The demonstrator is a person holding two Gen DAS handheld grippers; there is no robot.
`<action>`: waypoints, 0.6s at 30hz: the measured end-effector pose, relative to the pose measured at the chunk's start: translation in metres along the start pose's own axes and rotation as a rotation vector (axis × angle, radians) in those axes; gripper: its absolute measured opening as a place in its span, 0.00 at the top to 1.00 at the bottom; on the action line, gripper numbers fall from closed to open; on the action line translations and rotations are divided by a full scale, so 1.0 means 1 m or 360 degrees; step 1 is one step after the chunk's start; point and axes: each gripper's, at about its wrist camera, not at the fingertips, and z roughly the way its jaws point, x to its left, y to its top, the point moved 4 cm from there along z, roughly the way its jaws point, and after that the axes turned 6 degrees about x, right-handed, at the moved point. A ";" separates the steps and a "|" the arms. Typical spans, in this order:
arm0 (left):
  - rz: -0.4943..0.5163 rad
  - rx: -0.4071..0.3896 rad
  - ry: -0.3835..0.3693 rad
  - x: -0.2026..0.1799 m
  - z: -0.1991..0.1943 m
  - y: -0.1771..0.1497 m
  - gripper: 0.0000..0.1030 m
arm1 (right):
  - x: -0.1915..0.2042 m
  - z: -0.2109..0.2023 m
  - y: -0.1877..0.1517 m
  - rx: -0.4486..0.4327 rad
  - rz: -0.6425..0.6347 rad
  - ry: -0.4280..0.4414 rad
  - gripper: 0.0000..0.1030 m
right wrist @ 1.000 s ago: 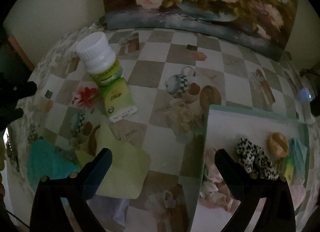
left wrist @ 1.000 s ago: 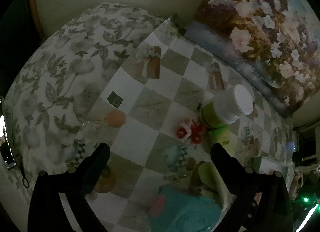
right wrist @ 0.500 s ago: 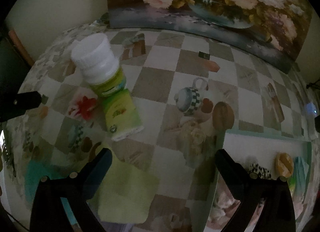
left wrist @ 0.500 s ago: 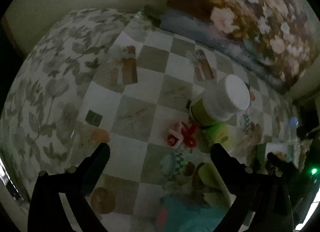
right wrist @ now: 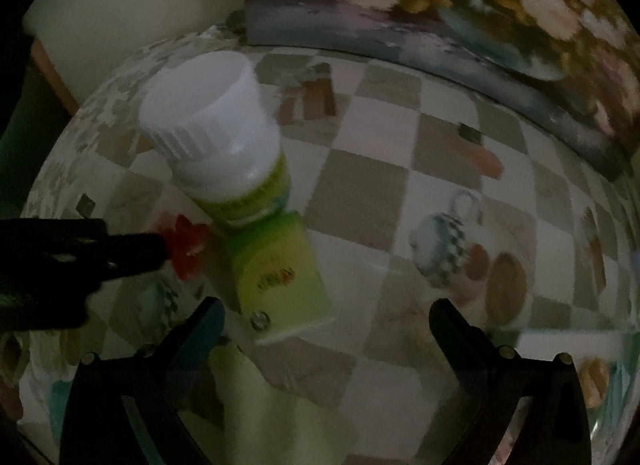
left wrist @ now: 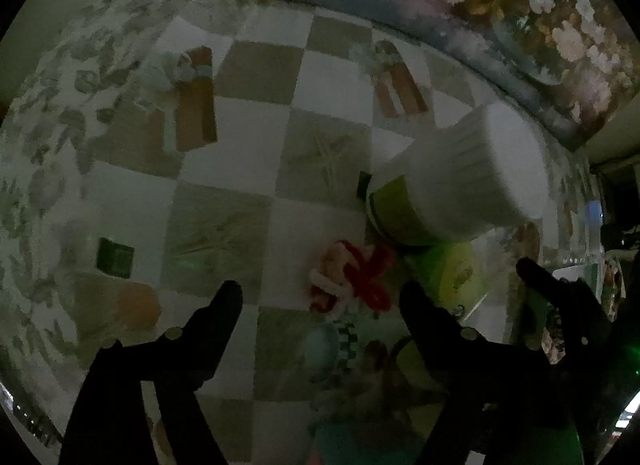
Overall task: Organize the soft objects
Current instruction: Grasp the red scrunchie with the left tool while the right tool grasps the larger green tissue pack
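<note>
A: Left wrist view: since 1 second back, the left claw (left wrist: 320, 297) has dropped toward the checkered, picture-printed surface (left wrist: 224, 137), and its jaws have just been narrowing. They remain apart, empty, nothing pinched.

B: And the task's thing?

A: The small red-and-white fuzzy flower ornament (left wrist: 352, 281) lies on the surface just ahead of the tips, between their lines, touching neither. Right behind it stands the white-capped bottle with a lime-green label (left wrist: 452, 181), with a lime-green carton (left wrist: 452, 273) lying at its foot.

B: Right wrist view?

A: That camera has swung closer to the bottle (right wrist: 212, 137) and carton (right wrist: 280, 281). The right claw (right wrist: 326, 315) stands wide and empty, with a pale green cloth (right wrist: 256, 397) below its left finger. The left claw's dark fingers (right wrist: 132, 251) come in from the picture's left, their tip against the red flower (right wrist: 186, 245); whether they touch it I cannot tell.

B: So which step?

A: I judge it the reach for the flower, grasp not yet made. Next, the left claw needs to sink a little further, straddle the flower and close, keeping clear of the bottle, which looks easy to tip.
</note>
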 end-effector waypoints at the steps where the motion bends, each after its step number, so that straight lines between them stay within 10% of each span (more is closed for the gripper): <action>1: 0.0000 0.0010 -0.0002 0.000 0.003 0.001 0.27 | 0.002 0.002 0.001 -0.0001 -0.0009 -0.0004 0.01; 18: -0.0020 0.0002 -0.0008 0.003 0.007 0.003 0.68 | 0.008 0.016 0.001 -0.0028 -0.0101 -0.0025 0.39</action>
